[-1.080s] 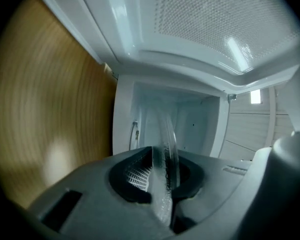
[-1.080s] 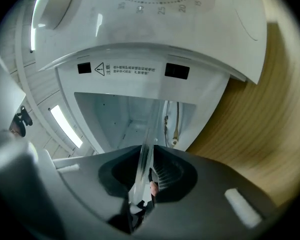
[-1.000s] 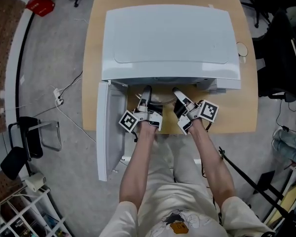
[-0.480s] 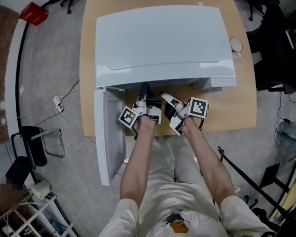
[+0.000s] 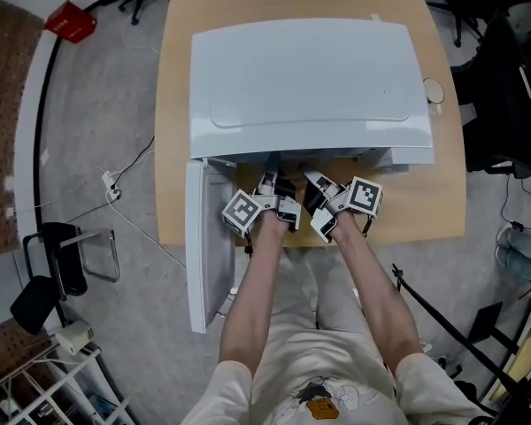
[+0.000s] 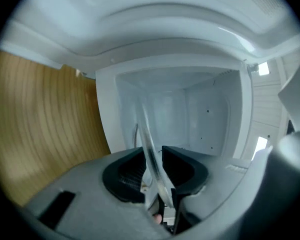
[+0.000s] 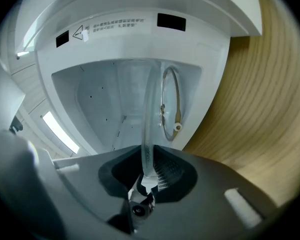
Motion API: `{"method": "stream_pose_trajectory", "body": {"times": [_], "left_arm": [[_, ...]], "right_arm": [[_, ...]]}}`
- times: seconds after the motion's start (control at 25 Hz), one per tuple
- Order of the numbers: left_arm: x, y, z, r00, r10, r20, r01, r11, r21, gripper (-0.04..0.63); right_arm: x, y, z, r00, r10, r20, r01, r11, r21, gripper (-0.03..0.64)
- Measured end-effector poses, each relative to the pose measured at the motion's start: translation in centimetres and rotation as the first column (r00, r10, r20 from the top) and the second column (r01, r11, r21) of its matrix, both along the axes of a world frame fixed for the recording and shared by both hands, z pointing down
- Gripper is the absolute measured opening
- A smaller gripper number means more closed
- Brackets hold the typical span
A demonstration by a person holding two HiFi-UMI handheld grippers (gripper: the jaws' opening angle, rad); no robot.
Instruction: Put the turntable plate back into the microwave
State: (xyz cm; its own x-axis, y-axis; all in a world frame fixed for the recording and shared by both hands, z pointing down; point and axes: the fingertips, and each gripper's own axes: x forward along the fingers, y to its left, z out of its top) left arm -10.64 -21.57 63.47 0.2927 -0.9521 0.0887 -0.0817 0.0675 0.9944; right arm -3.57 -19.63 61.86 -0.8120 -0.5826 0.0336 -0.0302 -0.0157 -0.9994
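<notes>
Both grippers have pushed deeper into the microwave's mouth than a second ago. The left gripper [image 6: 152,155] pinches one rim of the glass turntable plate [image 6: 145,126]. The right gripper [image 7: 147,156] is closing its jaws on the other rim, with glass between its pads. The plate reaches into the cavity, apart from the roller ring [image 7: 170,103] on the floor. The microwave [image 5: 310,78] sits on a wooden table [image 5: 429,206], its door [image 5: 205,237] swung open at the left.
</notes>
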Motion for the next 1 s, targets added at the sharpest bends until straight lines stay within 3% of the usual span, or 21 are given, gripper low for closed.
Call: {"method": "stream_pose_trajectory", "body": {"times": [0.2,0.8,1.0], "left_arm": [[0.9,1.7,-0.2,0.998,0.042,0.041,-0.040,0.999,-0.028,0.086],[1.7,1.2,-0.6,0.995,0.090,-0.038,-0.091,0.995,-0.050,0.029],[1.5,0.6,0.0,0.995,0.067,-0.078,-0.072,0.996,-0.059,0.028]], "right_arm": [[-0.1,-0.9,0.3,0.999,0.038,-0.004,-0.038,0.999,-0.021,0.064],[0.2,-4.5,1.0,0.993,0.099,-0.062,-0.103,0.993,-0.060,0.054],[0.0,-4.8,1.2,0.992,0.103,-0.066,-0.109,0.989,-0.095,0.074]]}}
